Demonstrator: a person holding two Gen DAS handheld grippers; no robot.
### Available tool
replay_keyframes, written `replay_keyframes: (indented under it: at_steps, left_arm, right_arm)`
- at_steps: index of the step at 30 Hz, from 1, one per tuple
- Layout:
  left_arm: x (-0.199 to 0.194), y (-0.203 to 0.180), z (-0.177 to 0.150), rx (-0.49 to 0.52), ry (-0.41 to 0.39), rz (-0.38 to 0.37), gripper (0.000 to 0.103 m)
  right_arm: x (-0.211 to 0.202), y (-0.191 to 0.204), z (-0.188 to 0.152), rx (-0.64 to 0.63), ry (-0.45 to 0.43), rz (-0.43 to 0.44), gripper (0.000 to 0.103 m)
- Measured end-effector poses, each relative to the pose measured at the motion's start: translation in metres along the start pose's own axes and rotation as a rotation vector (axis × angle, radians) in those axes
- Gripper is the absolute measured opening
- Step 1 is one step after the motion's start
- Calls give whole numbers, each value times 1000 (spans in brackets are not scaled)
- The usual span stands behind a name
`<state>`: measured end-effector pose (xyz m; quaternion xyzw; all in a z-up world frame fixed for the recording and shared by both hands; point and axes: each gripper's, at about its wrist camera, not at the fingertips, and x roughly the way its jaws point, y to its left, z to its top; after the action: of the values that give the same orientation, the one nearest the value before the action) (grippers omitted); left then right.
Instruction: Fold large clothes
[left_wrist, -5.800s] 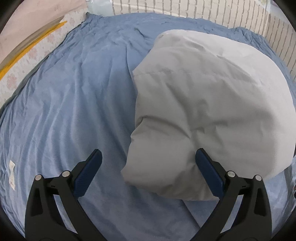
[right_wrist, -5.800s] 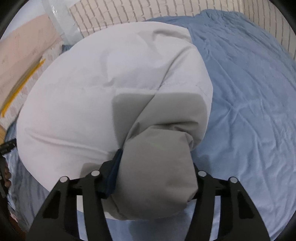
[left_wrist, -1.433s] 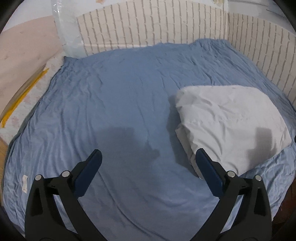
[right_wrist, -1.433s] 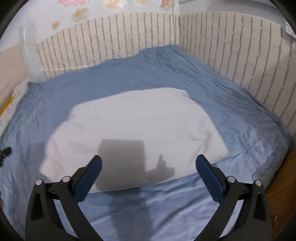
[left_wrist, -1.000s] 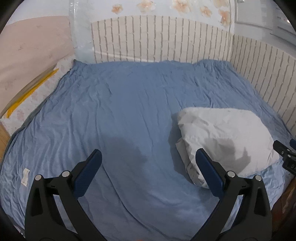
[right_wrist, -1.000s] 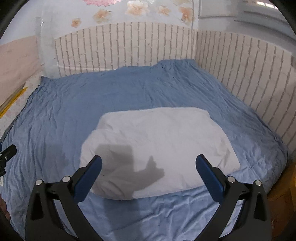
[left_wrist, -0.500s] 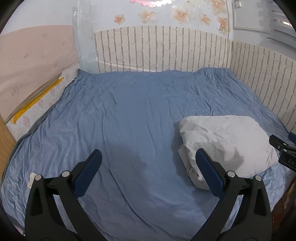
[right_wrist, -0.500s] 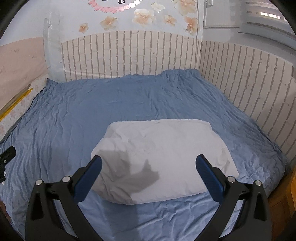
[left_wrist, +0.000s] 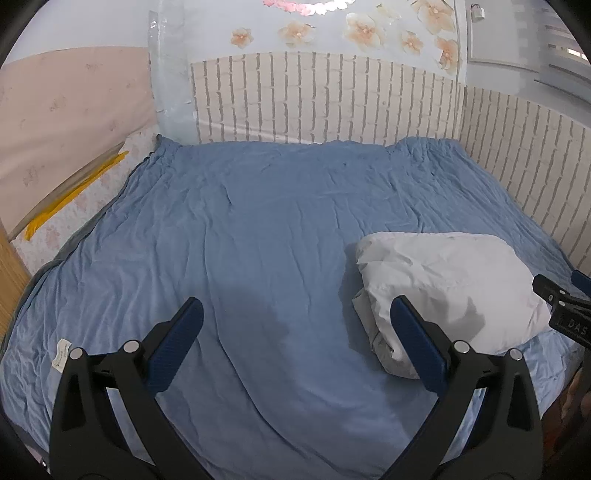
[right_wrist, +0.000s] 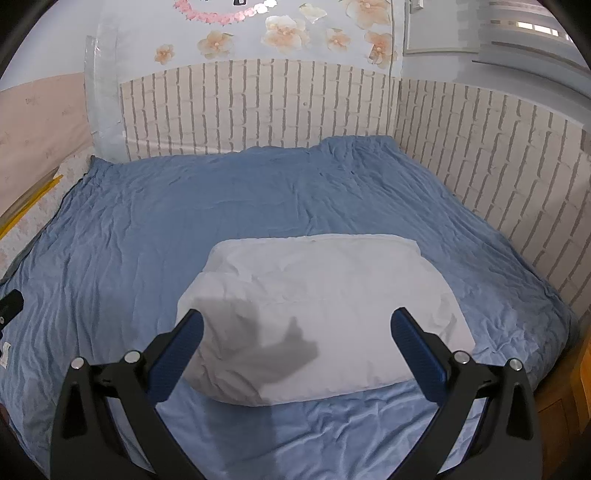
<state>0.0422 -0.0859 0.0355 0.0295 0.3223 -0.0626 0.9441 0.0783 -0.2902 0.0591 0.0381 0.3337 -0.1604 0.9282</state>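
Garment: the puffy white padded garment (right_wrist: 321, 317), folded into a thick rectangular bundle, lies on the bed near its front right edge; I judge the folding finished, since no loose sleeve or hem shows.

Right gripper: my right gripper (right_wrist: 295, 332) hangs above the bundle with its blue-padded fingers (right_wrist: 177, 347) wide apart and nothing between them. I keep it raised and clear so the fold is not dragged open.

Left gripper: my left gripper (left_wrist: 295, 325) is likewise spread wide and empty, over bare sheet just left of the bundle (left_wrist: 447, 284). It is off to the side because the bundle needs no more support there.

Shadow: a dark gripper shadow (right_wrist: 266, 343) falls on the bundle's near face, which fits the tool being held above and apart from it.

Bed: the wrinkled blue bedsheet (right_wrist: 221, 206) stretches flat behind the bundle, giving a broad soft surface for the work.

Far wall: pale brick-pattern padding (right_wrist: 258, 107) lines the bed's back and right sides, with flower stickers (right_wrist: 284, 29) above.
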Motion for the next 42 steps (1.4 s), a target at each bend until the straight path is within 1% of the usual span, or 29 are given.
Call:
replay_keyframes:
  at_steps: [7, 12, 23, 32, 38, 42]
  left_arm:
    - [-3, -2, -2, 7, -19, 16, 100]
    - [-4, -3, -2, 7, -21, 11, 100]
    - [-3, -4, -3, 22, -16, 12, 100]
    - [-1, -5, -3, 25, -6, 15, 100]
    - [0, -11, -4, 44, -8, 63, 100]
    - [-1, -11, -6, 38, -6, 59, 100]
  right_arm:
    - [4, -2, -1, 3, 5, -9, 101]
    - [6, -5, -2, 2, 2, -15, 101]
    - [10, -1, -5, -9, 5, -44, 101]
    - [12, -3, -5, -11, 5, -45, 101]
    - [12, -2, -6, -8, 8, -45, 101]
    - [13, -3, -6, -9, 7, -49, 101]
